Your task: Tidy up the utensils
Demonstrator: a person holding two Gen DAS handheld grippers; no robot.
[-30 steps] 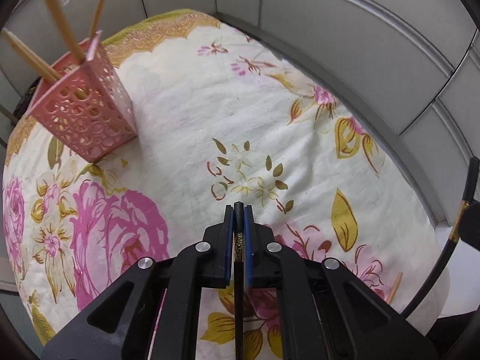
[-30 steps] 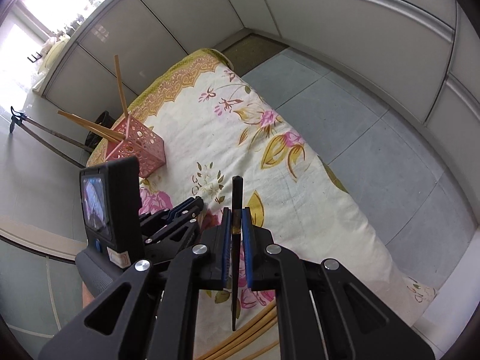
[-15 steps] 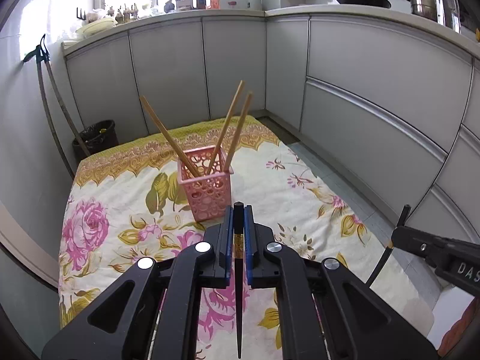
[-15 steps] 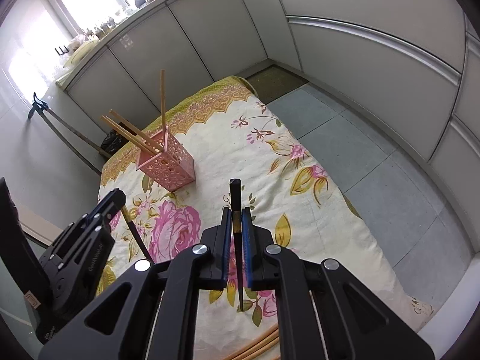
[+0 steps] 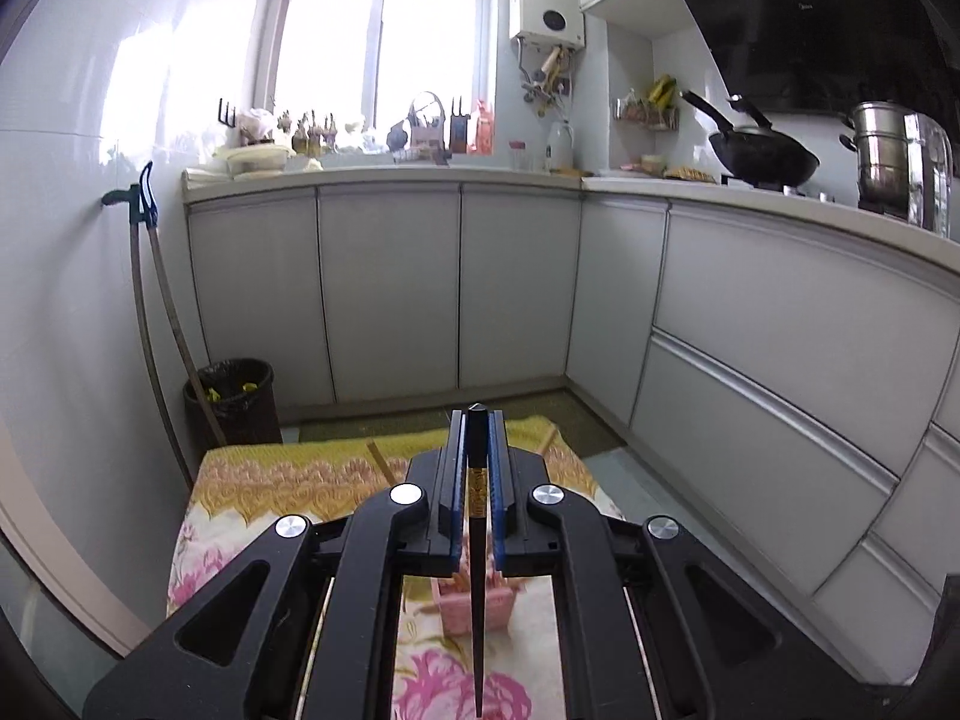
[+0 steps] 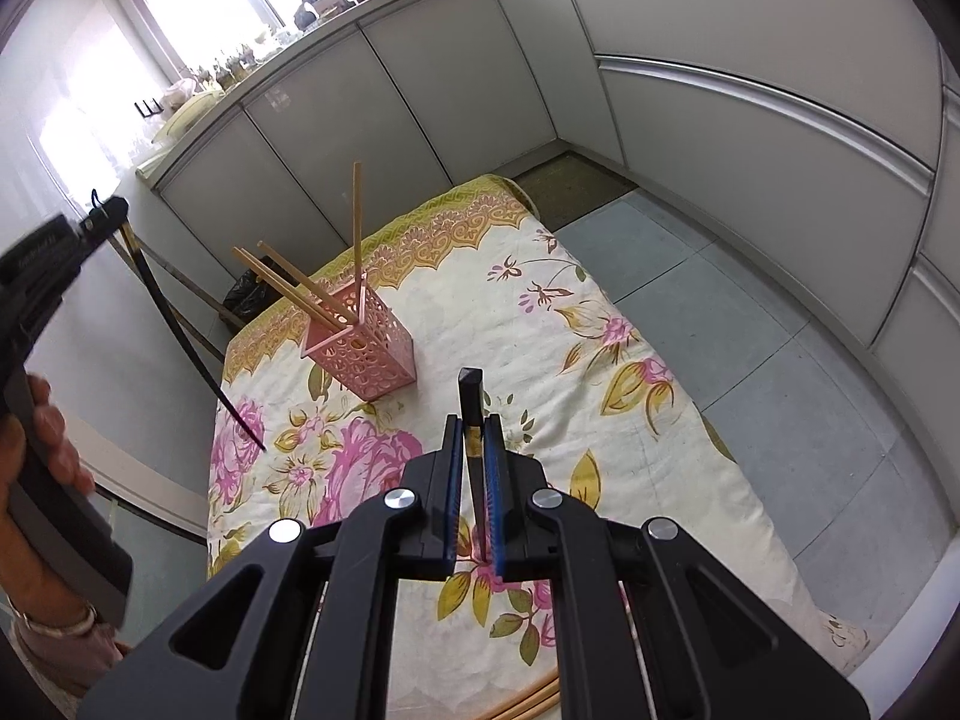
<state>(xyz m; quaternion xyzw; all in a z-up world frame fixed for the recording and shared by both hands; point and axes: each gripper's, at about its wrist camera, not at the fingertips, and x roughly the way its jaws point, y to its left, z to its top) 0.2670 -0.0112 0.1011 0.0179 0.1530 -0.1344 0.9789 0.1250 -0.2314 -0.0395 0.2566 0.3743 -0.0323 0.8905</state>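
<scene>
My left gripper (image 5: 477,420) is shut on a black chopstick (image 5: 477,570) that points down toward the pink lattice holder (image 5: 474,603) on the floral cloth below it. In the right wrist view that left gripper (image 6: 111,210) is high at the far left, its black chopstick (image 6: 180,336) hanging left of the pink holder (image 6: 366,348). The holder has three wooden chopsticks (image 6: 357,228) in it. My right gripper (image 6: 473,420) is shut on another black chopstick (image 6: 471,408), above the cloth and nearer than the holder.
The table with the floral cloth (image 6: 540,324) stands in a kitchen corner with grey cabinets (image 5: 390,288) behind it. More wooden chopsticks (image 6: 528,702) lie at the near table edge. A black bin (image 5: 231,399) stands left of the table's far end.
The left gripper has risen and tilted up with its chopstick, so its view swung from the cloth to the cabinets and window. The right gripper has moved little and keeps its hold.
</scene>
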